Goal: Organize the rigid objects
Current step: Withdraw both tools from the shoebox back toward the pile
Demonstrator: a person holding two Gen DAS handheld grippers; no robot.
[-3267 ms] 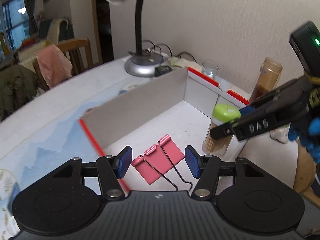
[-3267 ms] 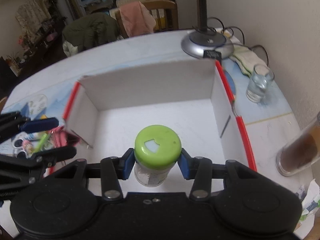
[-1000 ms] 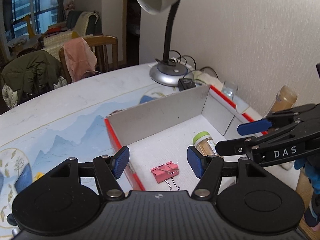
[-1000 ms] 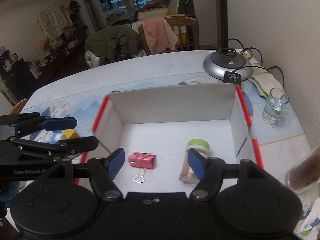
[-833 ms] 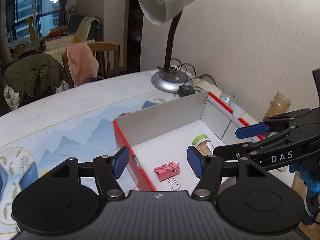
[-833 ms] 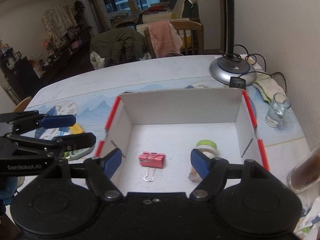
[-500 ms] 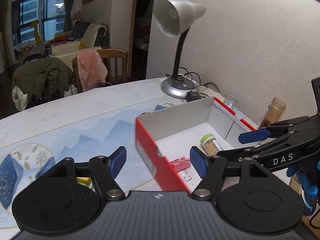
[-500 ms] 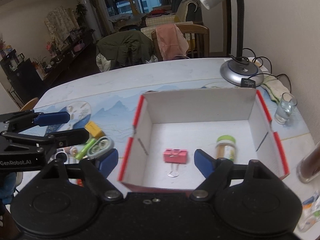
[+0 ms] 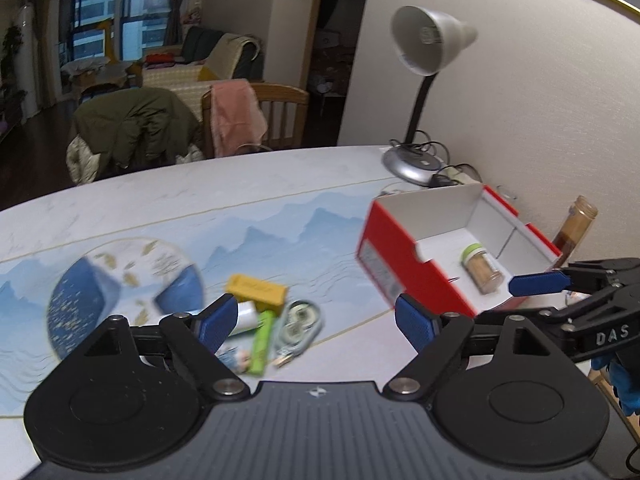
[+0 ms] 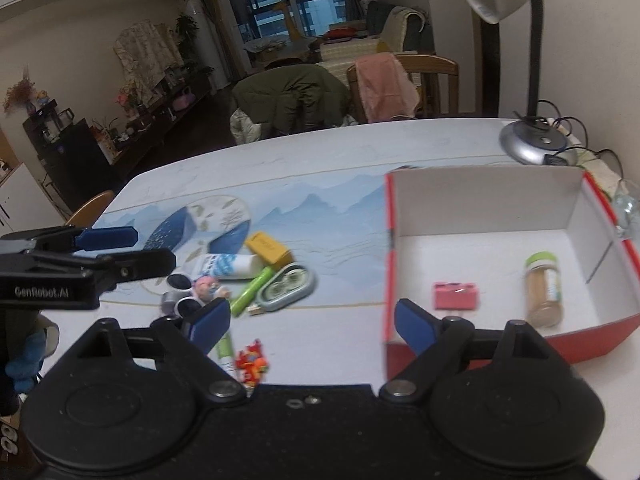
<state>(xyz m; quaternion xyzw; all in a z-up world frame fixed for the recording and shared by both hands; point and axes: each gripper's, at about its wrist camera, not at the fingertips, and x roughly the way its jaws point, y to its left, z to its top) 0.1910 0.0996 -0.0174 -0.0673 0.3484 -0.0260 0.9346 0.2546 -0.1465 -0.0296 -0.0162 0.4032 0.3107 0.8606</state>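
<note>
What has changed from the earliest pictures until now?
The right gripper released the green-lidded jar, the left gripper the pink binder clip; both lie inside the red cardboard box. Both grippers, open, retreated toward the item pile. The box stayed.

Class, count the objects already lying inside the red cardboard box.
2: a pink binder clip on the floor's left side, and a green-lidded glass jar lying to its right. The near wall of the box may hide more.

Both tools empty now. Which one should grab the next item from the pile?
Probably left: the left tool is open, aimed at the pile, yellow block just ahead. The right tool sits nearer the box.
</note>
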